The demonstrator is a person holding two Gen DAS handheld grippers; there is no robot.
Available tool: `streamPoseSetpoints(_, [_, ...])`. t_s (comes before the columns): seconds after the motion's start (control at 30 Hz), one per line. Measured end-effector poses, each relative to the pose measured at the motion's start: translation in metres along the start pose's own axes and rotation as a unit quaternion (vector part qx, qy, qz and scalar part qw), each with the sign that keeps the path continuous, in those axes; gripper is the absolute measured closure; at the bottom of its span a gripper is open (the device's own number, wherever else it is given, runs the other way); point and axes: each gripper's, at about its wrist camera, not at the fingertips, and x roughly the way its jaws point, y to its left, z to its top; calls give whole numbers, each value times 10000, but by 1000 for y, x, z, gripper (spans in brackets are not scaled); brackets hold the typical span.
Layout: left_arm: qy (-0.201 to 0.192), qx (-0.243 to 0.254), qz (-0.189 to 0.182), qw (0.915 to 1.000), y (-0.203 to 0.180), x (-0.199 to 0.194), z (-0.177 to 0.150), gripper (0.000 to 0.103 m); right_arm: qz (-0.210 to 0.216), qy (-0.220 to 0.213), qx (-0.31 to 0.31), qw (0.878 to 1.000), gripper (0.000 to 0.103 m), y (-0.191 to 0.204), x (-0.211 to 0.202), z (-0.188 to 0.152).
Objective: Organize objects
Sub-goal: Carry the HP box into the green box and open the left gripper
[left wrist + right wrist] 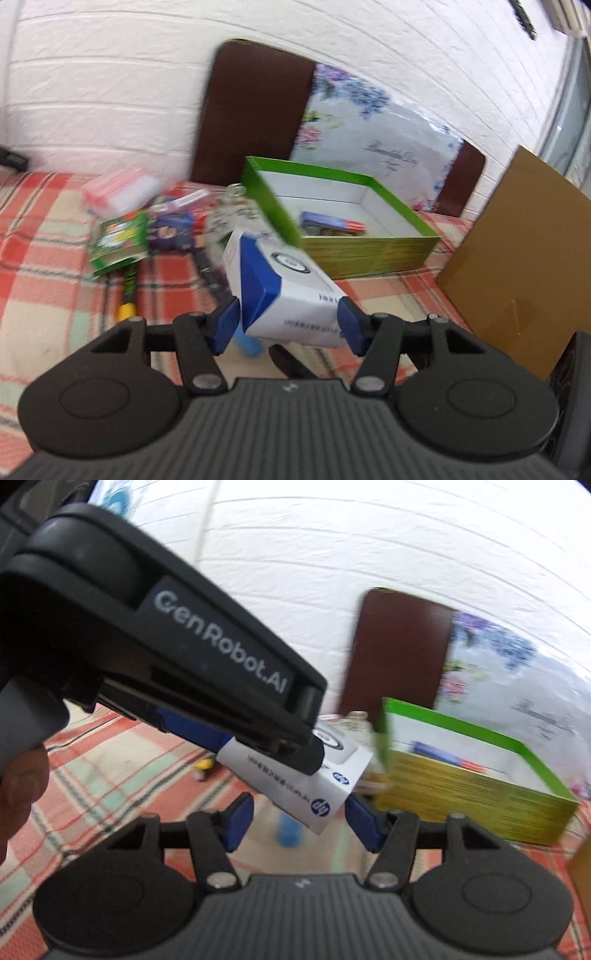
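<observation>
While left gripper point(288, 325) clamps white box point(284, 284), green box point(369, 251) stands just beyond.

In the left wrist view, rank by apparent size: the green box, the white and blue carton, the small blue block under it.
1. green box
2. white and blue carton, though being nearer the camera enlarges it
3. small blue block, partly hidden
</observation>
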Motion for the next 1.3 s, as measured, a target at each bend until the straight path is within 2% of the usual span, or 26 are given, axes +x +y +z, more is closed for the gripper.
streamPoseSetpoints(0.07, [5, 139, -165, 9998, -17, 9, 8, 42, -295, -221, 84, 9993, 47, -16, -7, 4])
streamPoseSetpoints(0.17, [-123, 526, -198, 9983, -44, 22, 23, 43, -557, -406, 322, 9971, 47, -44, -9, 10])
streamPoseSetpoints(0.3, [193, 574, -594, 9964, -63, 37, 32, 43, -750, -330, 571, 9950, 47, -76, -15, 4])
streamPoseSetpoints(0.4, [661, 719, -839, 9917, -69, 44, 14, 41, -582, -51, 639, 9962, 44, -88, -24, -17])
streamPoseSetpoints(0.43, [870, 698, -983, 9889, -69, 45, 7, 41, -502, 61, 565, 9971, 40, -88, -27, -25])
streamPoseSetpoints(0.47, [1065, 671, -1136, 9855, -66, 45, 0, 40, -371, 210, 449, 9981, 28, -87, -31, -33])
streamPoseSetpoints(0.5, [1204, 648, -1236, 9829, -62, 44, -7, 34, -268, 300, 351, 9986, 18, -85, -36, -40])
streamPoseSetpoints(0.57, [1186, 694, -1121, 9841, -56, 38, -14, 28, -203, 314, 184, 9991, 12, -83, -48, -53])
streamPoseSetpoints(0.63, [1150, 714, -1089, 9848, -51, 34, -13, 26, -116, 407, -45, 9991, 10, -81, -53, -61])
streamPoseSetpoints(0.7, [1201, 525, -1248, 9835, -45, 29, -9, 26, 80, 616, -145, 9980, 8, -82, -62, -67])
streamPoseSetpoints(0.77, [1223, 384, -1477, 9807, -41, 25, -5, 26, 253, 752, -9, 9969, 8, -83, -70, -72])
streamPoseSetpoints(0.87, [1249, 408, -1438, 9808, -42, 27, -4, 24, 381, 951, 369, 9941, 7, -92, -76, -76])
streamPoseSetpoints(1.03, [2096, 383, -1185, 9698, -50, 67, -29, 26, 592, 1216, 829, 9873, 5, -103, -54, -72])
streamPoseSetpoints(1.07, [2218, 296, -1173, 9675, -50, 77, -35, 34, 573, 1309, 820, 9863, 5, -102, -46, -75])
streamPoseSetpoints(1.1, [2338, 141, -1343, 9629, -48, 88, -41, 39, 589, 1416, 802, 9849, 10, -99, -36, -76])
streamPoseSetpoints(1.13, [2294, -16, -1418, 9629, -48, 92, -42, 38, 610, 1398, 739, 9855, 14, -95, -30, -75])
streamPoseSetpoints(1.2, [2078, 98, -1153, 9713, -58, 91, -29, 38, 334, 1338, 604, 9886, 15, -90, -21, -64])
streamPoseSetpoints(1.3, [1299, 546, -1122, 9837, -77, 78, 8, 38, -106, 695, 462, 9965, 19, -100, -20, -36])
